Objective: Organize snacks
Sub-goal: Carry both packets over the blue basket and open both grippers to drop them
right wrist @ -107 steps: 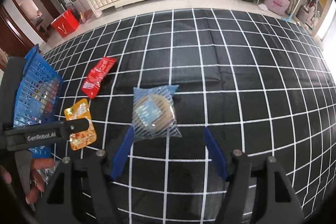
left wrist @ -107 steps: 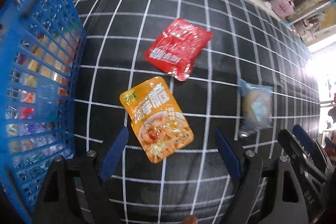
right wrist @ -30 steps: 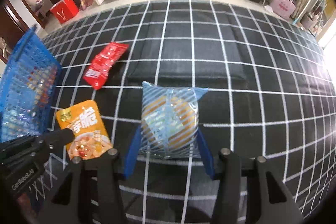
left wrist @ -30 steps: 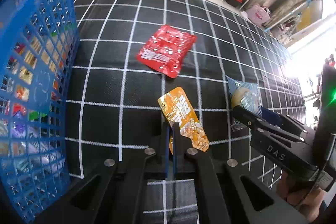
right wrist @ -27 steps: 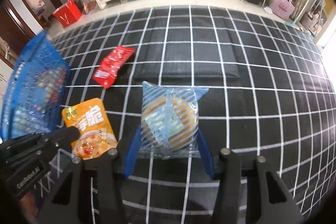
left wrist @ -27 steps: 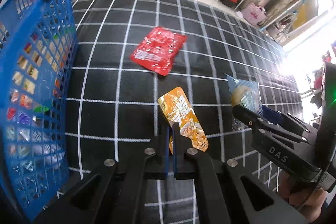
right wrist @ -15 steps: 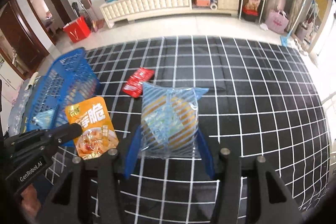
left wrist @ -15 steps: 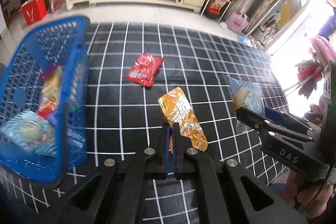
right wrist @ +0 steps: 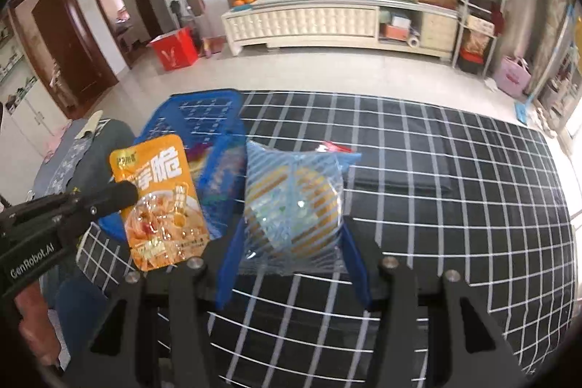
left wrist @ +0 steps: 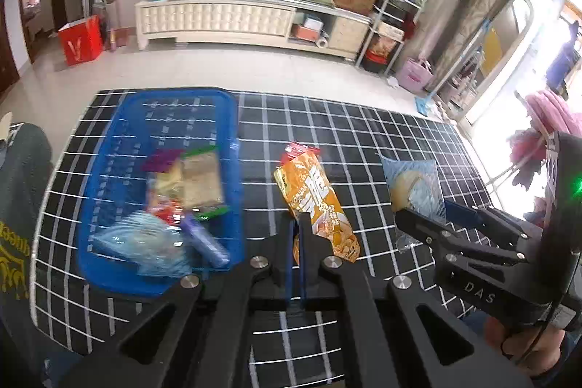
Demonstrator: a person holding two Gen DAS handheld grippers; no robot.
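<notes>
Above the gridded cloth (right wrist: 454, 170), 2 grippers pinch glossy, crinkled snack pouches.

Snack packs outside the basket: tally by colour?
Orange pack, held in the left gripper: 1
Blue striped pack, held in the right gripper: 1
Red pack, on the cloth, mostly hidden behind the orange one: 1
Total: 3

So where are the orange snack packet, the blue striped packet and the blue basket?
orange snack packet (left wrist: 315, 202): left wrist view, middle of its printed front.
blue striped packet (right wrist: 293, 202): right wrist view, centre of the wrapper.
blue basket (left wrist: 232, 140): left wrist view, its right-hand rim.
</notes>
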